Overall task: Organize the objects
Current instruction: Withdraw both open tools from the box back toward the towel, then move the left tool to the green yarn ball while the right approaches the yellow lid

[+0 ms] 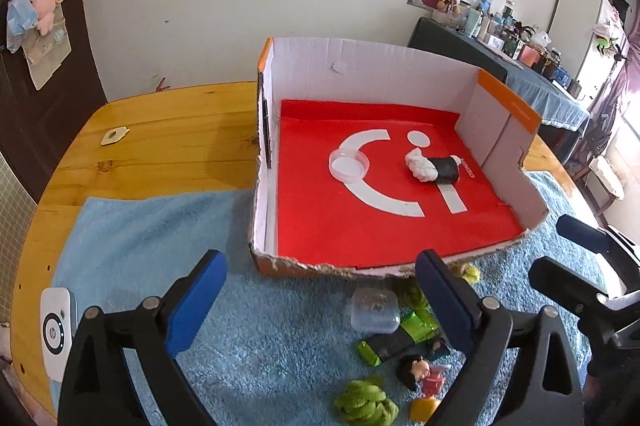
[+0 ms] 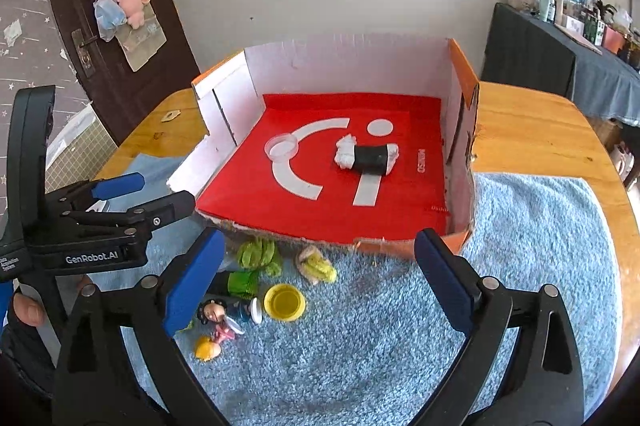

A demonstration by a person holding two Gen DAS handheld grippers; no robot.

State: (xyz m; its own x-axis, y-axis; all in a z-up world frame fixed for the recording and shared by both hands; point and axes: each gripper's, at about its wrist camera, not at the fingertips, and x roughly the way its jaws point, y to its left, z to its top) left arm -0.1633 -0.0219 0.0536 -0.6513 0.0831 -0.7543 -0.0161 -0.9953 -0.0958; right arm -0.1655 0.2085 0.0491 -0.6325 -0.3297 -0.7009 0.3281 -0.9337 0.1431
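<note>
A cardboard box (image 1: pixel 360 54) (image 2: pixel 348 54) with a red floor holds a clear round lid (image 1: pixel 348 166) (image 2: pixel 281 147) and a black-and-white roll (image 1: pixel 434 168) (image 2: pixel 366 156). On the blue towel in front of it lie a clear square container (image 1: pixel 374 310), a green packet (image 1: pixel 416 326), a small doll figure (image 1: pixel 416 372) (image 2: pixel 218 314), green fuzzy bits (image 1: pixel 366 404) (image 2: pixel 258 254), a yellow cap (image 2: pixel 285 302) and a yellowish piece (image 2: pixel 316 266). My left gripper (image 1: pixel 320 302) is open above the towel. It also shows in the right wrist view (image 2: pixel 152 194). My right gripper (image 2: pixel 320 290) is open and empty.
The wooden table (image 1: pixel 160 138) carries the blue towel (image 1: pixel 152 234) (image 2: pixel 520 246). A white device (image 1: pixel 56 330) lies at the table's left edge. A small beige tag (image 1: pixel 114 136) lies on the wood. A cluttered side table (image 1: pixel 520 66) stands at the right.
</note>
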